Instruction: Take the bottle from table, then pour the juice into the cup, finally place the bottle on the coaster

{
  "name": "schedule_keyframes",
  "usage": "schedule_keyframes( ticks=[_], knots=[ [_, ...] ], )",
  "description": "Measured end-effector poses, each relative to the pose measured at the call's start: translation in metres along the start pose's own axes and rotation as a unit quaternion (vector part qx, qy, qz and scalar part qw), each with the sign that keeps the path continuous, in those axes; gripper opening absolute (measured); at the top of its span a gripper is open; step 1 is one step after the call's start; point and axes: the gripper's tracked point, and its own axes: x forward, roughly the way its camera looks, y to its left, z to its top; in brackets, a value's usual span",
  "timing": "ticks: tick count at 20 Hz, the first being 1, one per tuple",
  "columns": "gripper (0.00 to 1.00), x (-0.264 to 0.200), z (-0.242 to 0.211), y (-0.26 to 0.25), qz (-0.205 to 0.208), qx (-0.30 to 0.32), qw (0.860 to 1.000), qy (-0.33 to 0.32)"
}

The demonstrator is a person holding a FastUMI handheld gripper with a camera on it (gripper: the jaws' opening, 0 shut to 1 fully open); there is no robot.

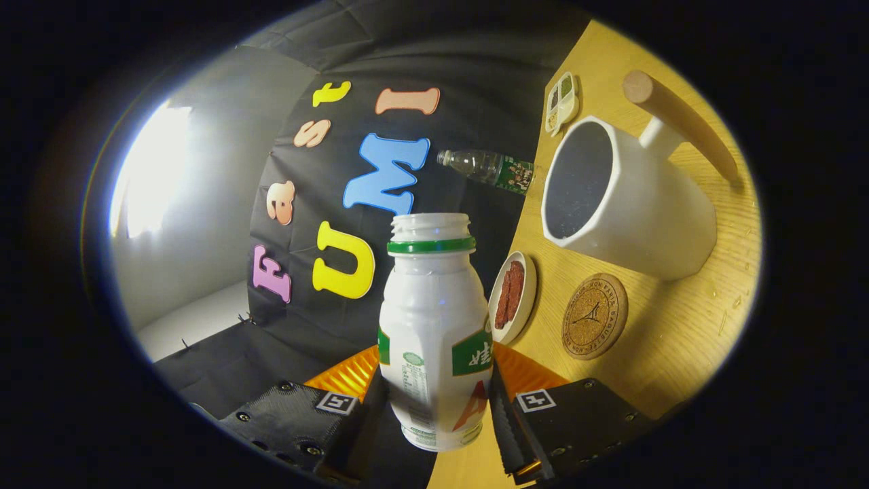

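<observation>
the gripper is clenching the capless white plastic bottle with a green neck ring between both fingers. beyond it to the right, a round cork coaster is lying on the yellow wooden table, the white wooden-handled cup sitting farther on.

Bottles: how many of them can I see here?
2. The white juice bottle, cap off, is clamped between the fingers of the hand-held gripper. A clear plastic bottle stands on the table beyond the white cup, near the booth wall. Others may be hidden.
</observation>
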Motion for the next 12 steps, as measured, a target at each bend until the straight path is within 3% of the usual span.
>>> schedule_keyframes(
  ticks=[12],
  knots=[
    [0.7,-0.0002,0.0077,0.0013,0.028,0.076,0.997,-0.011]
  ],
)
